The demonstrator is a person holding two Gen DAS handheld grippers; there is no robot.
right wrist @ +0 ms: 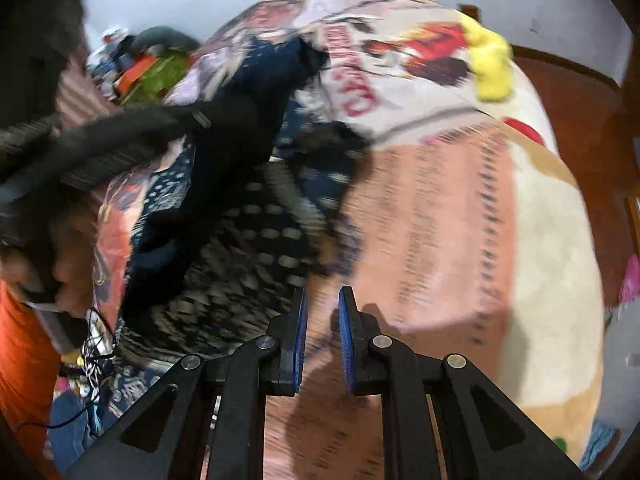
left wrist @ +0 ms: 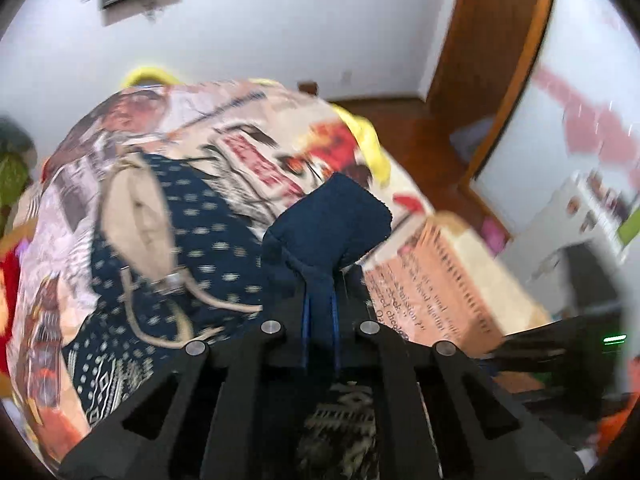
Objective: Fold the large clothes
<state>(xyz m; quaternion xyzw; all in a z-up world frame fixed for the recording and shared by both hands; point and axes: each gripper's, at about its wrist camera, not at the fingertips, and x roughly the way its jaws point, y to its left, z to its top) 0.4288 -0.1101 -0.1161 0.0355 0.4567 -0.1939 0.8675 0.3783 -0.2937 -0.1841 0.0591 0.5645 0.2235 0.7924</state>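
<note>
Navy garment (left wrist: 208,240) matt woven cloth; blanket (right wrist: 460,220) fleecy; tongs (right wrist: 322,340) matt black plastic.

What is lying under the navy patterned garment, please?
The garment lies on a printed blanket that shows all around it. The left gripper is shut on one navy corner. What lies beneath the blanket is covered.

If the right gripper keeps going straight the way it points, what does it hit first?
Probably the printed blanket: the right gripper, jaws open and empty, points at its pink patch beside the navy garment. Blur hides depth.
</note>
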